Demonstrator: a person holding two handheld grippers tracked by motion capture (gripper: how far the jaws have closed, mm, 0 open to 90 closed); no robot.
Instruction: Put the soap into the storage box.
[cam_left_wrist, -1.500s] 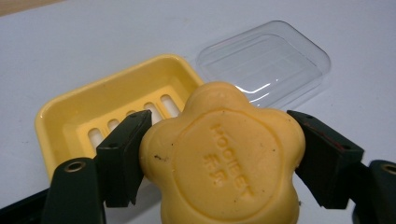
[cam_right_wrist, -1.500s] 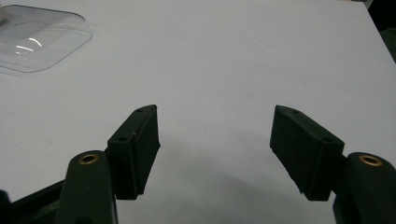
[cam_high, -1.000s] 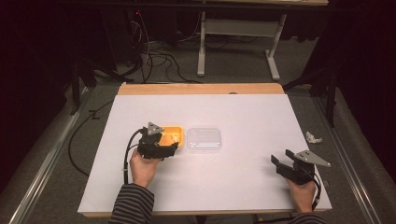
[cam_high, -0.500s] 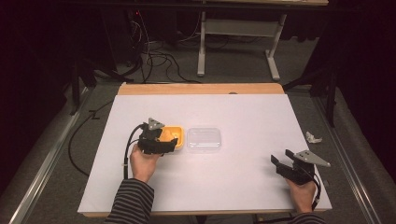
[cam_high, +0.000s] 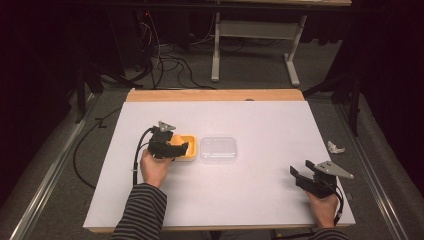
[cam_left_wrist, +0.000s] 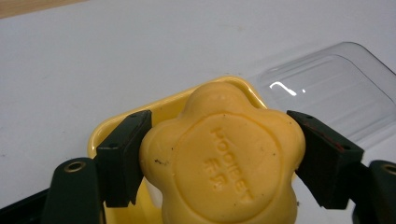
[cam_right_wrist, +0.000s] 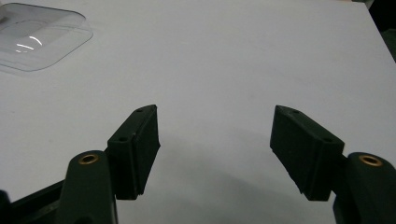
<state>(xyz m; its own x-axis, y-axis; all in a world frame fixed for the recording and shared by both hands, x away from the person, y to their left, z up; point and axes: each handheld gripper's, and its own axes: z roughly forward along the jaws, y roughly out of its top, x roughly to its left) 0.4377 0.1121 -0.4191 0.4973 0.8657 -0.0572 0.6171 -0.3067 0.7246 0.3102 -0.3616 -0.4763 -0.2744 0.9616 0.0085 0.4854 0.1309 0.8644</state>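
While my left gripper (cam_left_wrist: 219, 158) is clamped on a yellow flower-shaped soap (cam_left_wrist: 224, 163), its two black jaws press against the soap's left and right lobes, low in the middle of the left gripper view. Raised lettering is stamped into the soap's round face; it seems to read "HOOIBET" or something close, with two smaller marks beneath that I cannot make out. Under and behind the soap sits a yellow tray (cam_left_wrist: 112, 128), its rim showing at the left of the soap. Whether the soap rests in the tray or is held just above it, I cannot tell. At the upper right of that view lies a clear plastic lid (cam_left_wrist: 327, 88), flat on the white counter (cam_left_wrist: 116, 56), just beside the tray.

From the high view, my left gripper (cam_high: 167, 145) sits left of centre with the yellow tray (cam_high: 187, 150) at its tip, and the clear lid (cam_high: 218, 149) lies right next to the tray. My left hand (cam_high: 154, 167) comes out of a striped sleeve (cam_high: 142, 212). My right gripper (cam_high: 307, 175) is at the lower right of the counter (cam_high: 260, 200), well apart from the tray and lid. A small white scrap (cam_high: 335, 147) lies near the counter's right edge.

Along my right gripper (cam_right_wrist: 215, 140) the jaws stand wide apart, holding nothing, above bare counter, with the lid (cam_right_wrist: 39, 35) in the upper left corner.
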